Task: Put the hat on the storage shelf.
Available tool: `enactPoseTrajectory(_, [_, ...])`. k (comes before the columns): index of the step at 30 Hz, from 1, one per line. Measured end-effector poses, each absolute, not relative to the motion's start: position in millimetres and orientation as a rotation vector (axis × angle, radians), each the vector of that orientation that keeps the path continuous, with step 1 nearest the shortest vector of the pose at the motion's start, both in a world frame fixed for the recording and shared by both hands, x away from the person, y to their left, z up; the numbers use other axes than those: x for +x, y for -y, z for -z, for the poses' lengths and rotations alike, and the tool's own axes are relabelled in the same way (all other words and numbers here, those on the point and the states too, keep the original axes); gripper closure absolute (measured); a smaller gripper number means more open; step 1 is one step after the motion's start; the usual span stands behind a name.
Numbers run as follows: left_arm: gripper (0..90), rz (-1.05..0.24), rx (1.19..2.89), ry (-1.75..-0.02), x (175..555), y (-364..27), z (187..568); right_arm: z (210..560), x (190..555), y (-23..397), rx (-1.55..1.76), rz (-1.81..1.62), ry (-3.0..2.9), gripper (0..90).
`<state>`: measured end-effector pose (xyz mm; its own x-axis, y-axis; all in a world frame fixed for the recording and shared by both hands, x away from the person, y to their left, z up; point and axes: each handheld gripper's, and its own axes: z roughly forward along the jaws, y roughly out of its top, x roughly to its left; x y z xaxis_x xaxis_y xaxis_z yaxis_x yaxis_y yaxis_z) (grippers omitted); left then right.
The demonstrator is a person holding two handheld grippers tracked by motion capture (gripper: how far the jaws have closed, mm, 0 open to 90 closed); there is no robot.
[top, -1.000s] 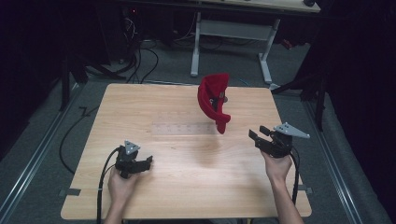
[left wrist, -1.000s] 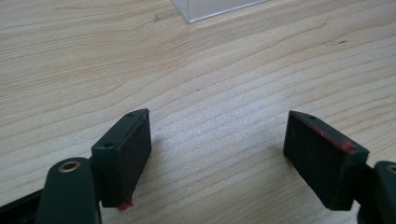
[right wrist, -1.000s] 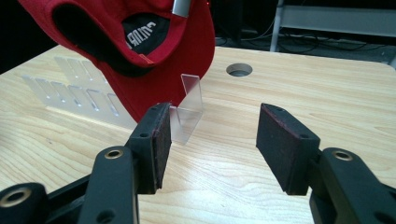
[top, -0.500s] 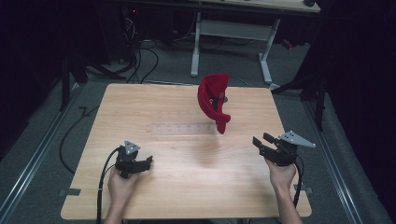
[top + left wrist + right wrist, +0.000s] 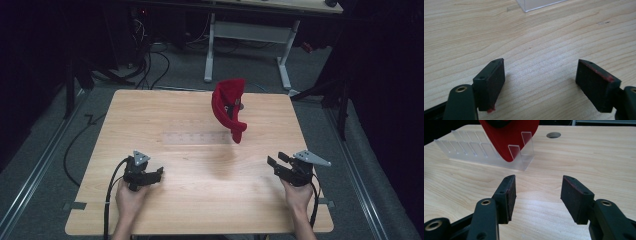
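Both my tongs released, nothing held: L (image 5: 540, 85), R (image 5: 537, 195). Red plate (image 5: 509, 137) stands in clear rack (image 5: 486, 157) ahead of R. Prob stiff, light, slick; grab top rim.

One red cap (image 5: 227, 106), one clear rack (image 5: 486, 151) (slotted), two hand-held grippers.

Dim room, lit wooden worktop (image 5: 150, 125) mid-frame.
Grey floor (image 5: 45, 165) all round, black cables (image 5: 150, 60) upper left, a white-legged desk (image 5: 250, 32) along the top edge, darkness at both sides.
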<state>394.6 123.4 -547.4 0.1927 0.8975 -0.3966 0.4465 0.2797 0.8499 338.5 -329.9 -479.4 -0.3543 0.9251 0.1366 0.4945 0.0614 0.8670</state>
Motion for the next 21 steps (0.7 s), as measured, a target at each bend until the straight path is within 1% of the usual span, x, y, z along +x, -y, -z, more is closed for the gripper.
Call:
enactPoseTrajectory(15, [23.8, -0.507, 1.340, -1.429, 394.6, -123.5, 547.3, 503.6, 338.5, 323.7, 1.445, -1.178, -1.938, 46.4])
enactPoseTrajectory(21, [23.8, -0.506, 1.339, -1.429, 394.6, -123.5, 547.3, 518.3, 341.3, 320.3, 1.469, -1.121, -1.973, 45.7])
